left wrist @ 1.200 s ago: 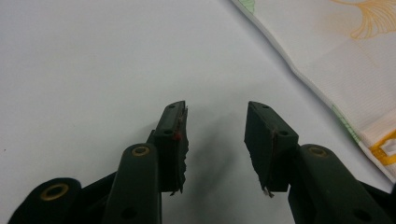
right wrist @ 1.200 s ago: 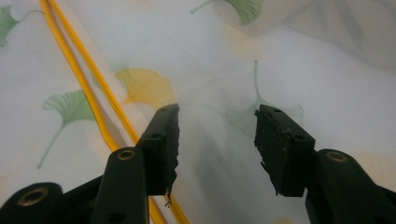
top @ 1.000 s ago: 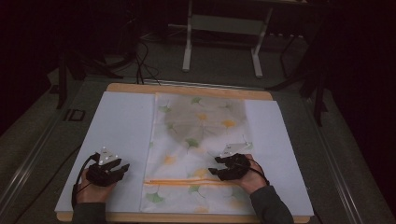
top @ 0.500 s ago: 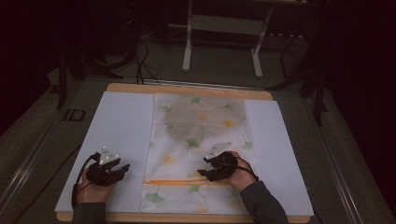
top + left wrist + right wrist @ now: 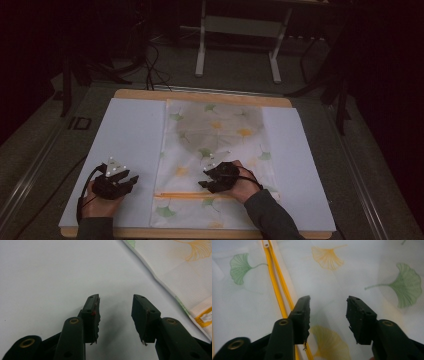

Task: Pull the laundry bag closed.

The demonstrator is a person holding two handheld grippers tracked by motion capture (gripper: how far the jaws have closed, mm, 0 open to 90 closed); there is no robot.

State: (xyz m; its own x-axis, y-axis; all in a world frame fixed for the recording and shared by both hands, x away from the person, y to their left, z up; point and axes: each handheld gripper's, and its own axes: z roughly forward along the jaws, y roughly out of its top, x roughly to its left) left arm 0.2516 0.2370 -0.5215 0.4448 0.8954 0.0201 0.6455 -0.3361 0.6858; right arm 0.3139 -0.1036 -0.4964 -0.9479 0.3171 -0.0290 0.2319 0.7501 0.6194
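A white mesh laundry bag (image 5: 216, 145) printed with green and orange ginkgo leaves lies flat down the middle of the table, a yellow zipper (image 5: 192, 195) running across its near end. My right gripper (image 5: 206, 184) rests on the bag just beyond the zipper, open and empty; its own view has the zipper (image 5: 277, 282) running up past the left jaw over leaf-printed mesh (image 5: 367, 270). My left gripper (image 5: 131, 181) sits open on the white mat (image 5: 130, 135), left of the bag, whose edge (image 5: 175, 272) lies off to the right.
A white mat (image 5: 300, 165) covers the wooden table (image 5: 200, 95) on both sides of the bag. Beyond the far edge stand a metal frame (image 5: 237, 30), cables (image 5: 150, 65) and dark stands on the floor.
My right gripper has slid left along the bag, from near its right side toward the middle, staying just beyond the zipper. The left gripper has stayed where it was.
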